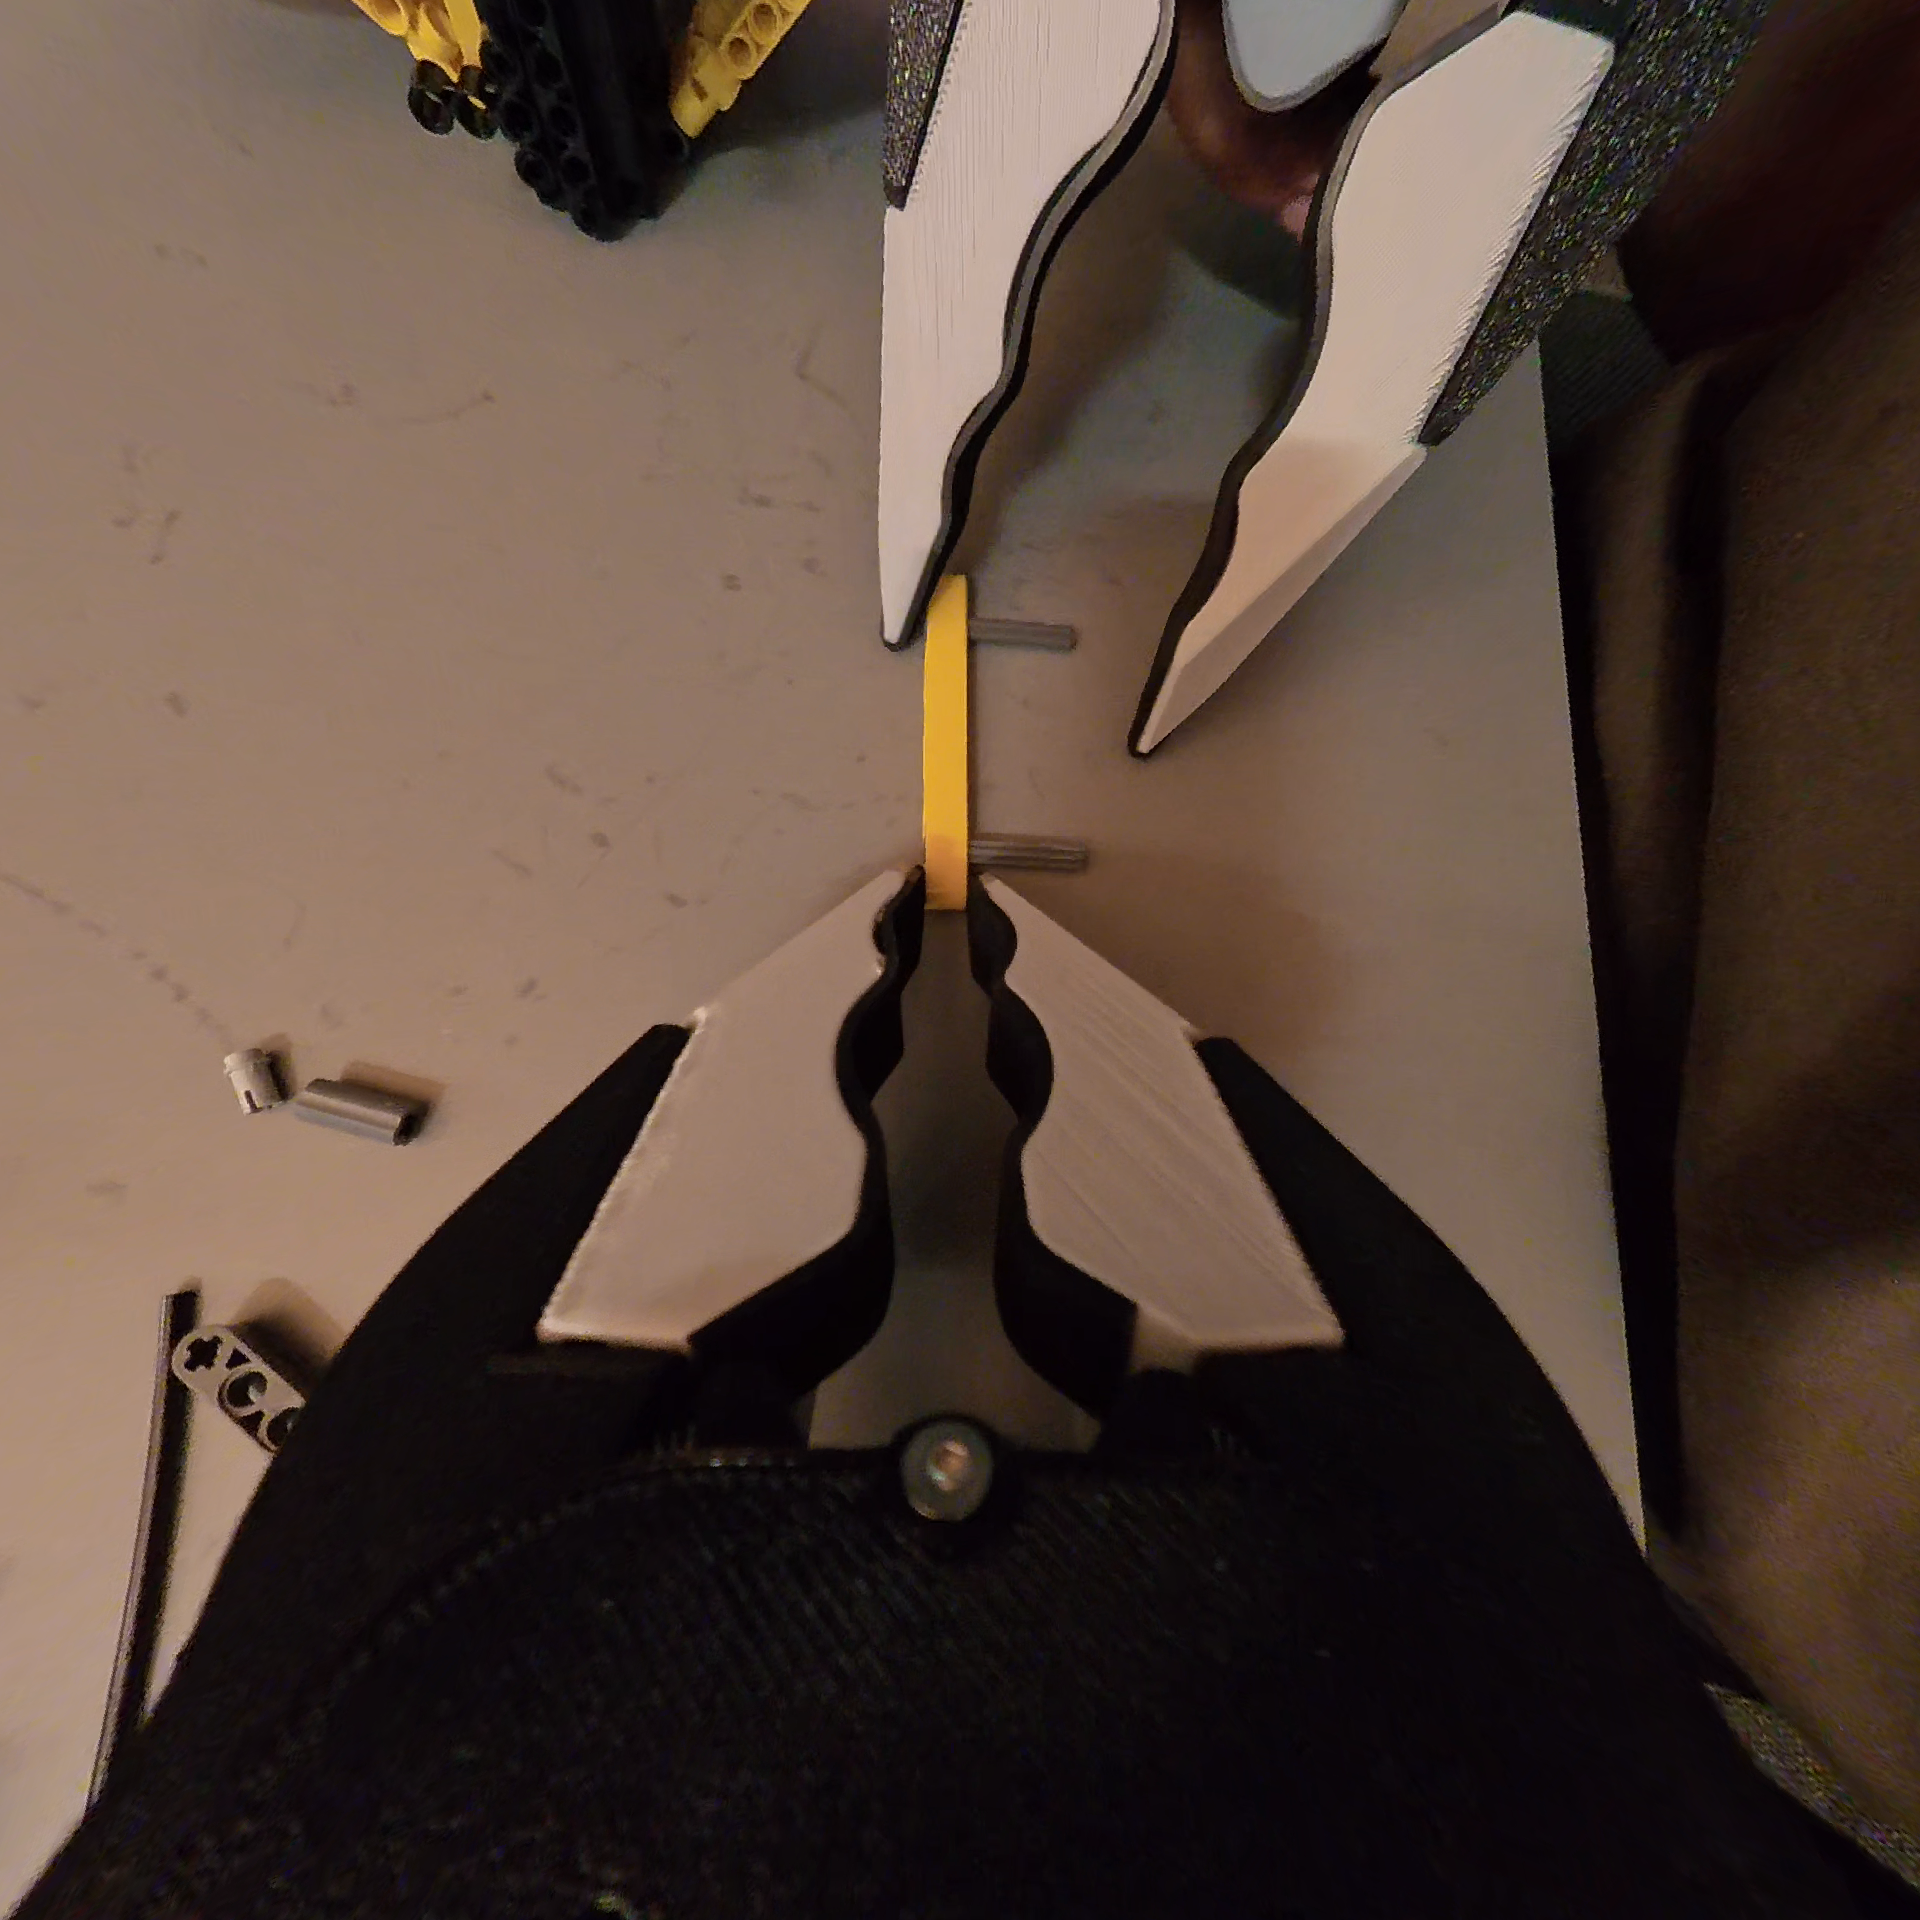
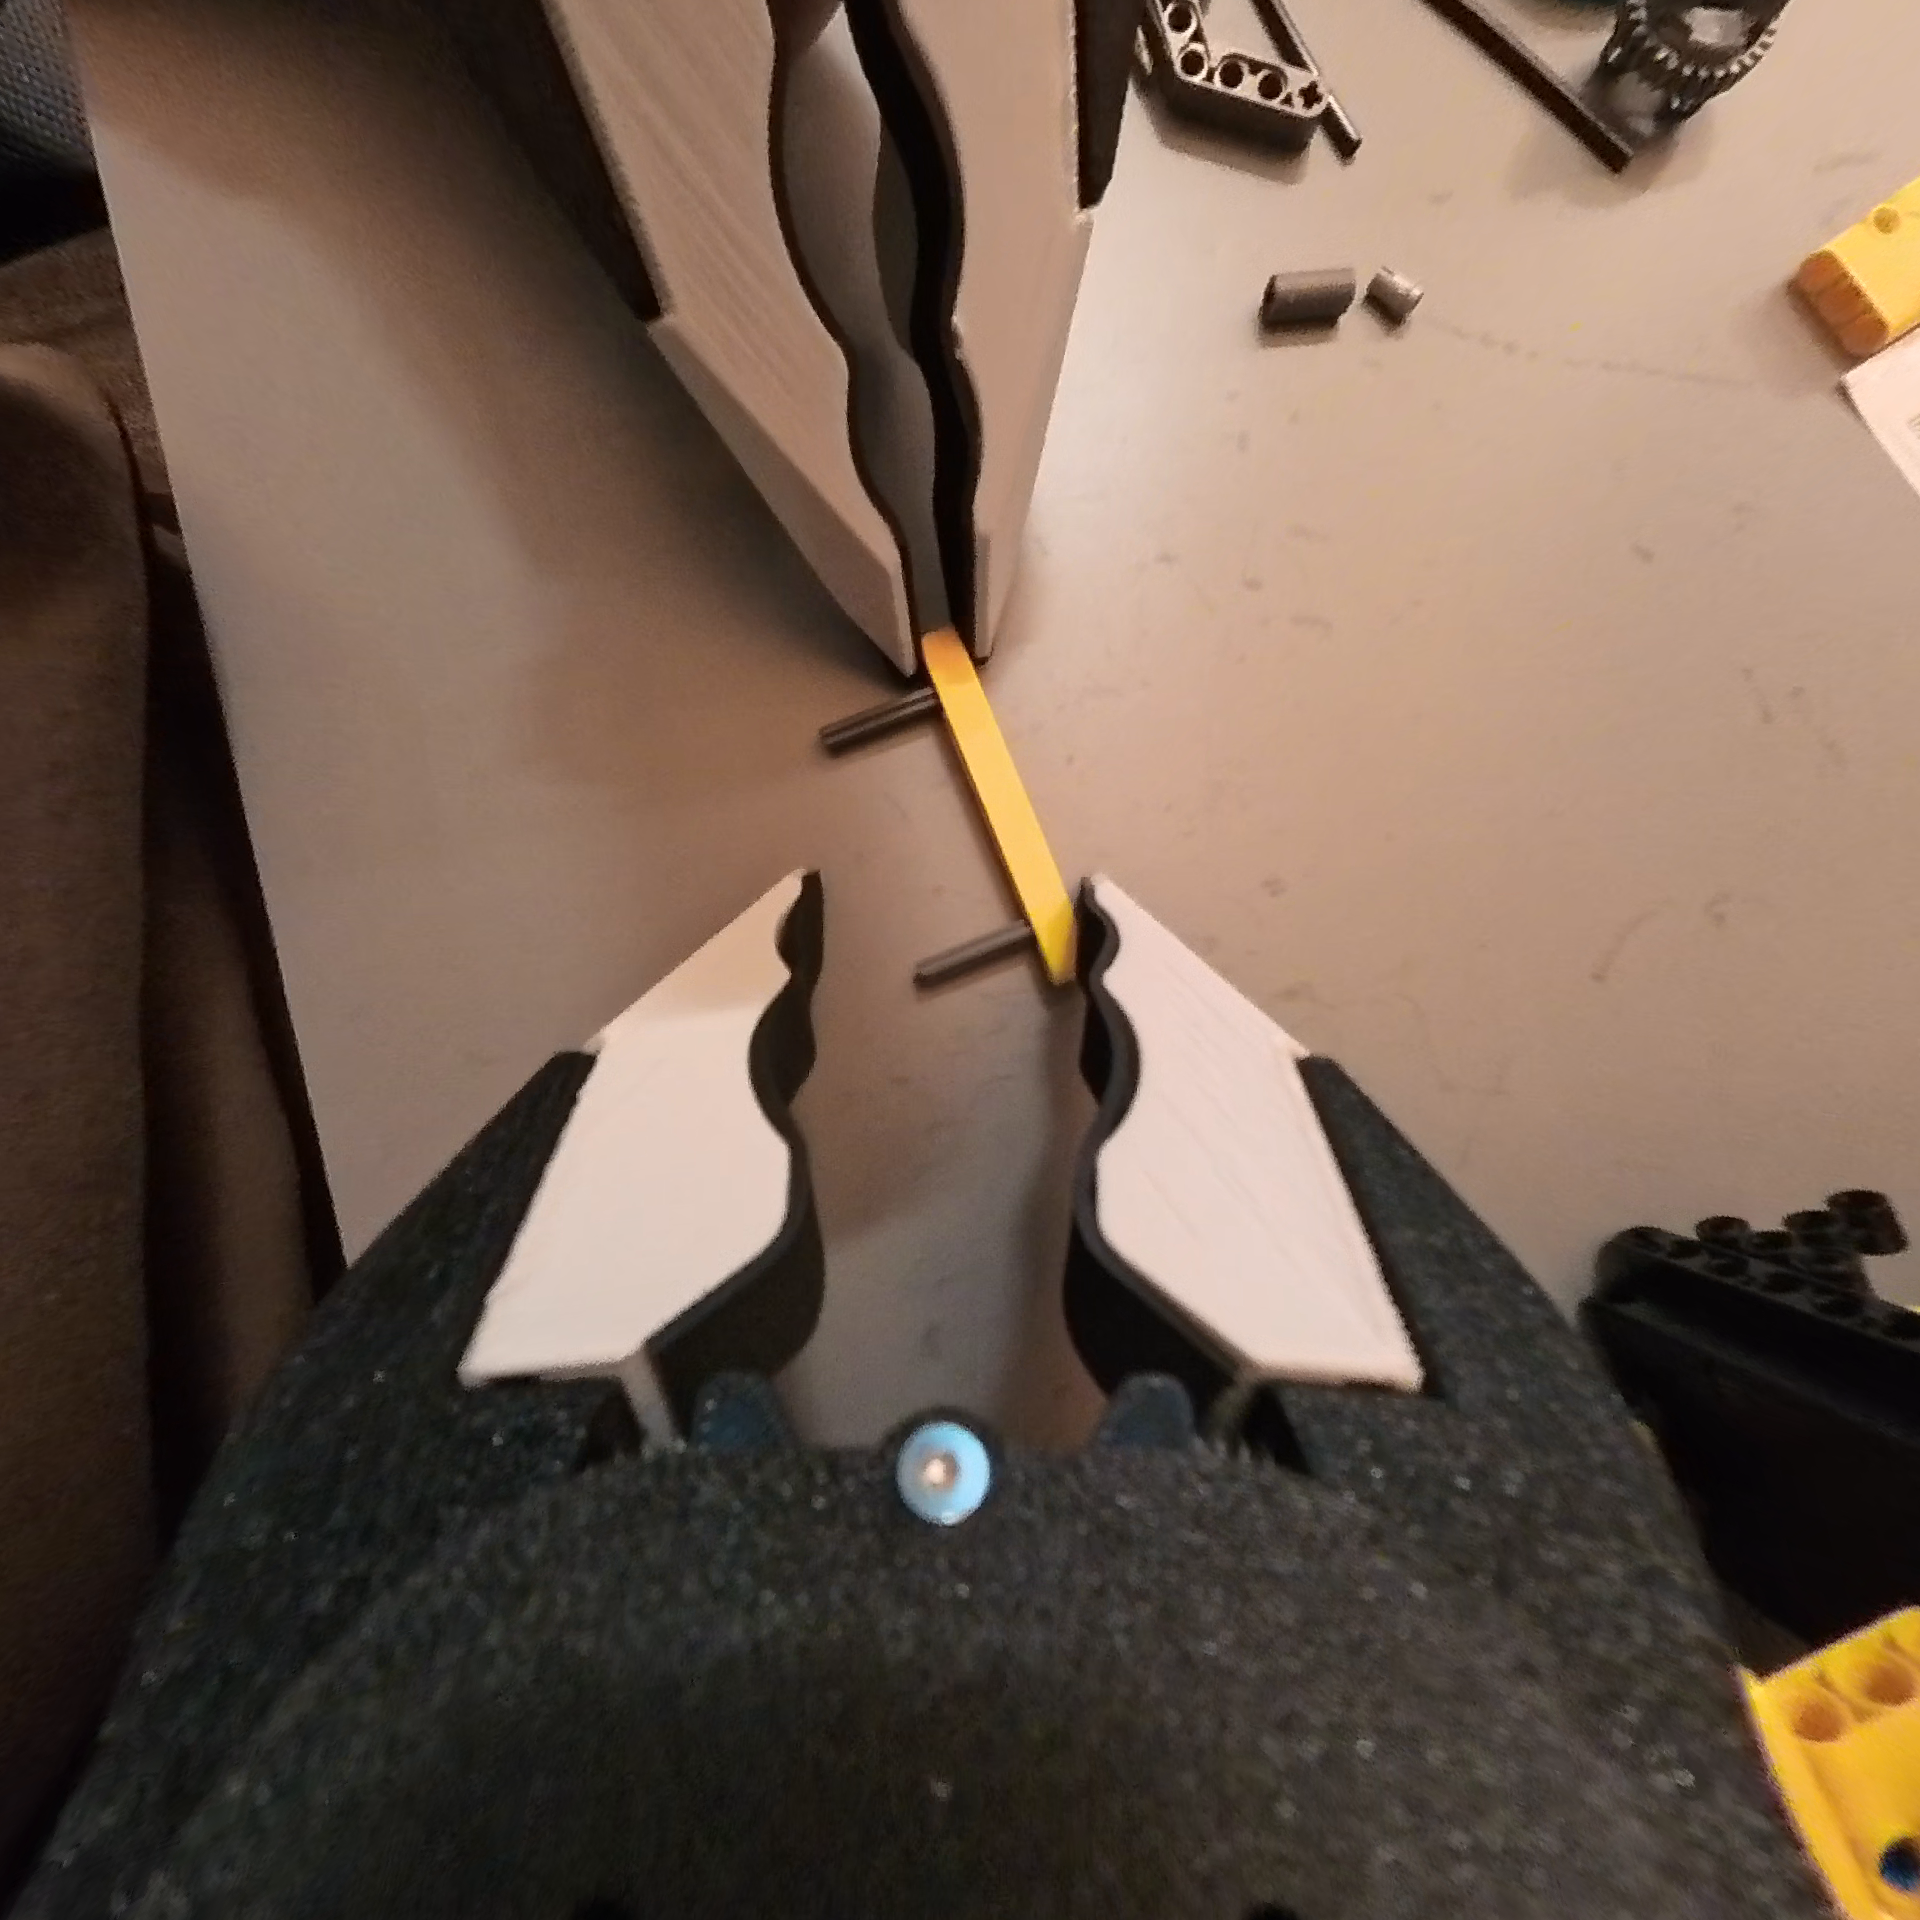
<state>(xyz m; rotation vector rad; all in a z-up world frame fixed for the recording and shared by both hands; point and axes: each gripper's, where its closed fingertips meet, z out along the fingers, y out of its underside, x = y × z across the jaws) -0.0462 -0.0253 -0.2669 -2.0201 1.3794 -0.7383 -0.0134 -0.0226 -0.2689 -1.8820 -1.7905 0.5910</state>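
A thin yellow beam [image 1: 945, 743] stands on edge above the grey table [image 1: 468, 623], with two grey axle pins [image 1: 1029, 856] sticking out of its side. My left gripper [image 1: 943, 883] is shut on its near end. My right gripper [image 1: 1023, 691] comes in from the far side, open, one fingertip [image 1: 902, 623] touching the beam's far end. In the right wrist view the yellow beam [image 2: 997, 821] runs from the shut left gripper [image 2: 948, 649] to my right gripper [image 2: 945, 904], whose right fingertip [image 2: 1101, 914] touches the beam; a pin [image 2: 971, 958] lies between the jaws.
A black and yellow brick assembly [image 1: 592, 94] sits at the far left. Small grey connectors [image 1: 343, 1101], a grey beam [image 1: 244, 1387] and a black rod [image 1: 145, 1548] lie at the near left. The table edge [image 1: 1579, 935] runs on the right, dark fabric beyond. My right fingertips sit around 4 centimetres from my left ones.
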